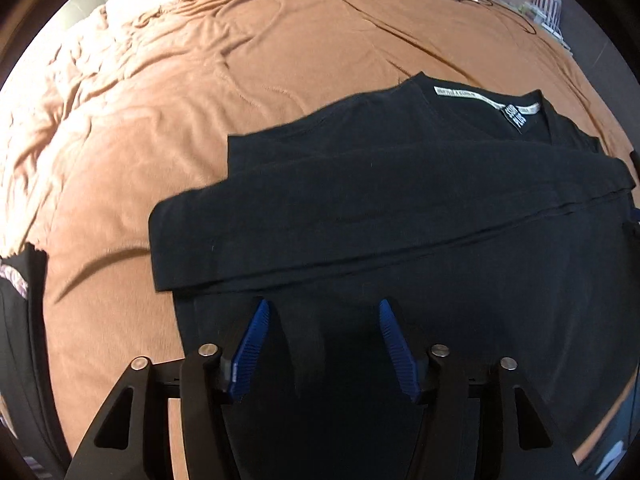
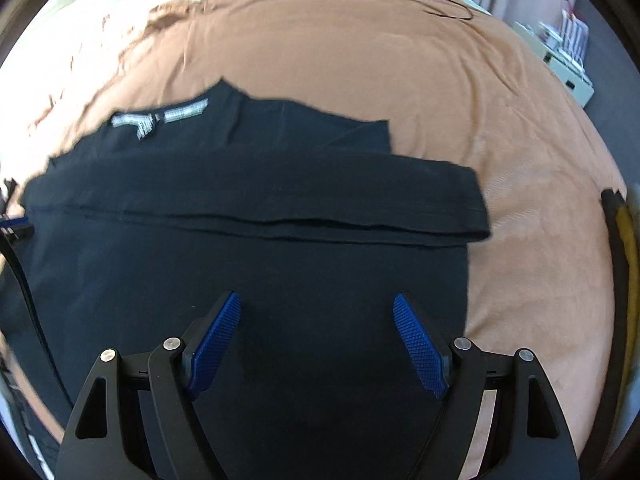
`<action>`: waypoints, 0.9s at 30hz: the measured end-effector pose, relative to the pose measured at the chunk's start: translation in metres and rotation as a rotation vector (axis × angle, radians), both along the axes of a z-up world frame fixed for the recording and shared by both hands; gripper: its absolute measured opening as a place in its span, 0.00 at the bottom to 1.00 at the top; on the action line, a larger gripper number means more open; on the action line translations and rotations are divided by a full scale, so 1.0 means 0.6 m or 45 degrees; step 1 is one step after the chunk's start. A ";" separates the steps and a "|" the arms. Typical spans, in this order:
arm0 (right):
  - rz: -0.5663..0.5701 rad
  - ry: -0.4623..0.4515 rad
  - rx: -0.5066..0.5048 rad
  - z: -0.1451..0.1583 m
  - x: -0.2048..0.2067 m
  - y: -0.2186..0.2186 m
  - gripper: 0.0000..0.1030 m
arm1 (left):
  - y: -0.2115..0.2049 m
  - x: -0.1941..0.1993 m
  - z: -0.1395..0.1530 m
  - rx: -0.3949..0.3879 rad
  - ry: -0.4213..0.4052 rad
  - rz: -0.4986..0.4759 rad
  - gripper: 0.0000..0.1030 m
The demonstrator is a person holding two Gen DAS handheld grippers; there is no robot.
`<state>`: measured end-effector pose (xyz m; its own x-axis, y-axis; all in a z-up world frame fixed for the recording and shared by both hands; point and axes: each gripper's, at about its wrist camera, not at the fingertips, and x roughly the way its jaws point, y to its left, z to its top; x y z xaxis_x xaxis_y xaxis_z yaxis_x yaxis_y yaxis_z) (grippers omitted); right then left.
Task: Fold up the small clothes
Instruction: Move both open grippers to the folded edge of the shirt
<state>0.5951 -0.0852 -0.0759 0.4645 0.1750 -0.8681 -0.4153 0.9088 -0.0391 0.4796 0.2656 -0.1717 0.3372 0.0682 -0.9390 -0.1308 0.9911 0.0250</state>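
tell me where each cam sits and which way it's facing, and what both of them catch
Left wrist: on the left gripper, looking forward over its open jaws at the black shirt on the brown blanket; shirt spreads right.
Right wrist: on the right gripper, looking forward over open jaws; shirt spreads left, blanket to the right.
Shared: the shirt with its white neck label, the blanket, and cables at the far edge.

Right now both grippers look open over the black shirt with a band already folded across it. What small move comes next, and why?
Probably lower both and pinch the near hem. The left gripper and right gripper are open, holding nothing, above the near part of the black shirt. The folded band already lies across the middle, and the collar label end still lies flat on the brown bedspread, so the near part would fold up toward it.
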 end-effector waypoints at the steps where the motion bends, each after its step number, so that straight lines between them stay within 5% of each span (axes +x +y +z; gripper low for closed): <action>1: -0.003 -0.005 -0.004 -0.004 0.005 0.005 0.76 | 0.003 0.003 -0.001 0.001 -0.004 0.006 0.62; 9: -0.114 -0.050 0.031 -0.012 0.067 0.032 0.76 | 0.017 0.056 -0.009 0.025 -0.035 0.048 0.75; 27: -0.276 -0.167 0.082 0.009 0.185 0.071 0.76 | 0.047 0.190 -0.008 0.136 -0.110 0.145 0.74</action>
<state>0.7061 -0.0424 -0.0708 0.6049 0.1120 -0.7884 -0.2056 0.9785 -0.0187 0.5938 0.2939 -0.1762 0.4006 0.2081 -0.8923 -0.2483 0.9621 0.1129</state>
